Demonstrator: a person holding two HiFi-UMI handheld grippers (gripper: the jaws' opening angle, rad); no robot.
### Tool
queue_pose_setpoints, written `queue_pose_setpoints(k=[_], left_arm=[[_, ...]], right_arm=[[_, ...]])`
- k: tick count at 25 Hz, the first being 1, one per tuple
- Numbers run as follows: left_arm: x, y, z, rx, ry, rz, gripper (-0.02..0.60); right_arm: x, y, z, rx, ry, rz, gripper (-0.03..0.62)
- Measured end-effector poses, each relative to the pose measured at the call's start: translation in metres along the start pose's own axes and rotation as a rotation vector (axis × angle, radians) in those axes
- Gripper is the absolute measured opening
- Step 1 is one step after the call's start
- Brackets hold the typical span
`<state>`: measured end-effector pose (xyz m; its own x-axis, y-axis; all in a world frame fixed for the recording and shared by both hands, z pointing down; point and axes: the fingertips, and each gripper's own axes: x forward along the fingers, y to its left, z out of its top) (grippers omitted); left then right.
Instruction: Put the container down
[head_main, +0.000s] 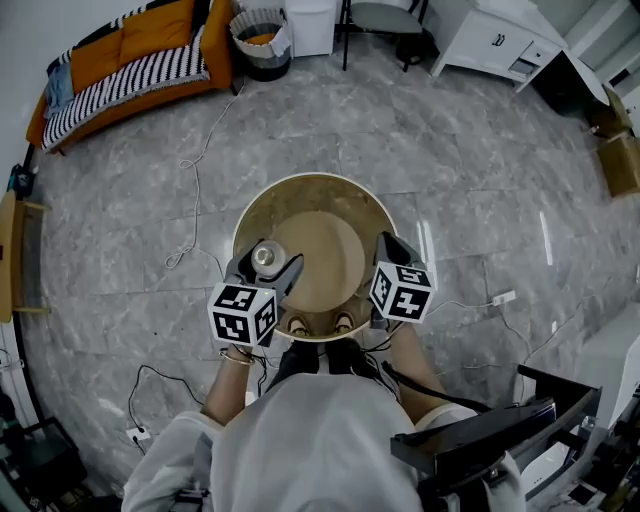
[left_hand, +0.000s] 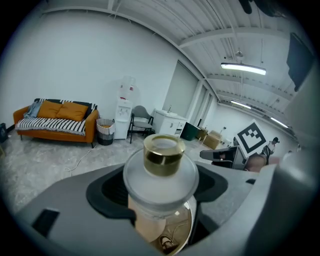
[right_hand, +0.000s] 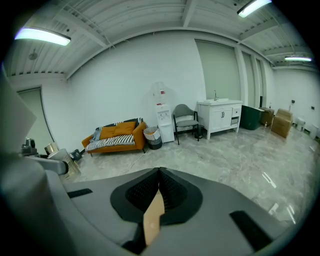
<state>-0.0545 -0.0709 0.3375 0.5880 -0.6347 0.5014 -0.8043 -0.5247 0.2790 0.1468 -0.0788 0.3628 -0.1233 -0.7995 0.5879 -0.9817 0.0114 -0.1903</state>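
Inside left claw (head_main: 266, 268): one bottle (left_hand: 160, 172); right claw (head_main: 388, 250): one tub (head_main: 318, 182).

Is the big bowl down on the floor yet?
Not yet, nothing looks finished. The right gripper is shut on the rim of the bowl, which seems to hang above the floor, near the person's shoes. The left gripper is shut on a bottle with a gold cap. What is left: lower the bowl to the floor and open the jaws.

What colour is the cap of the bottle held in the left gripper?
Shiny gold. The cap shows best in the left gripper view.
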Motion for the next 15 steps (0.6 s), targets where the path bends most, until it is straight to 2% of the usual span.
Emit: queue_pose_setpoints(k=[9,15], left_arm=[[0.042,0.009,-0.034,-0.027,0.052,0.029,0.344],[0.073,0.023,-0.081,-0.054,0.084,0.042,0.344]], right_arm=[[0.041,-0.016,-0.032,-0.015,0.069,0.047,0.023],[0.084,-0.023,-0.08,-0.012,0.121,0.093,0.023]])
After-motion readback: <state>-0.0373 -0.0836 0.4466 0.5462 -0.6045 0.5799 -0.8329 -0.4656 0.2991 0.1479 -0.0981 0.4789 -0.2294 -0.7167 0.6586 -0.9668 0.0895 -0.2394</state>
